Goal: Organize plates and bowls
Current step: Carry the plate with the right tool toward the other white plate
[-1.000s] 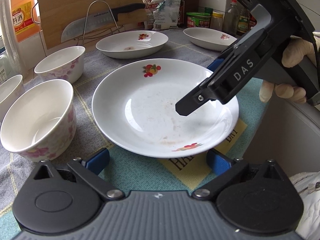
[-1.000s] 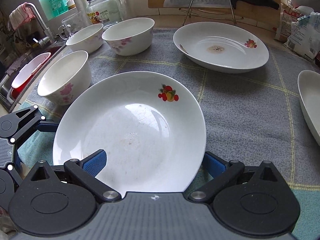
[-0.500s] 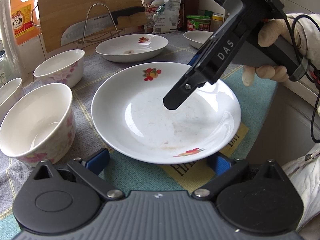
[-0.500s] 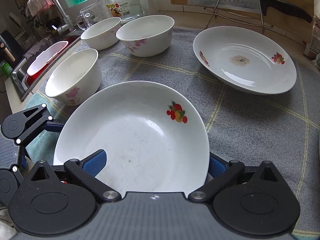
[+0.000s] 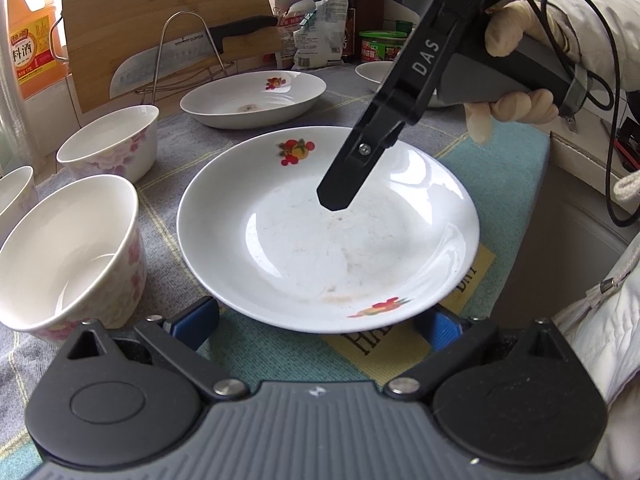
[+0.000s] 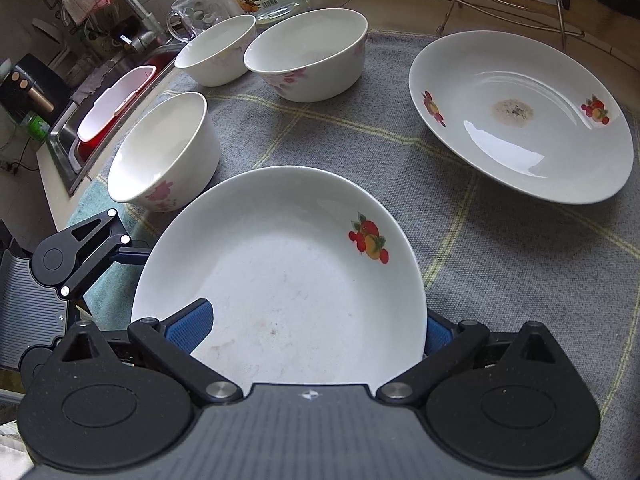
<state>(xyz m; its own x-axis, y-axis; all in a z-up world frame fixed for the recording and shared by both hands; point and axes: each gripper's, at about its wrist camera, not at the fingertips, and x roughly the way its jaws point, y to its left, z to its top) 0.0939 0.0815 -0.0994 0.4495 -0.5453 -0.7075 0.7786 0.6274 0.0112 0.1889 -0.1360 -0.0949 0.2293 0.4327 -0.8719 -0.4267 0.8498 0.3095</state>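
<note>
One plate [image 6: 288, 272] hides the right hand-held gripper [image 6: 316, 330] fingertips — grip unclear.

Right gripper [image 6: 316, 326] was angled steeply down, held in a gloved right hand [image 5: 516, 72]. Its fingers [image 6: 190, 326] were spread wide. Left gripper [image 5: 316, 322] sat low, fingers likewise spread.

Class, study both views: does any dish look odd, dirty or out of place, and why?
Yes. The far plate carries a brown dried stain in its centre, and the near plate, with the right tool straddling its rim, shows faint reddish smears. The bowls look clean and upright.
</note>
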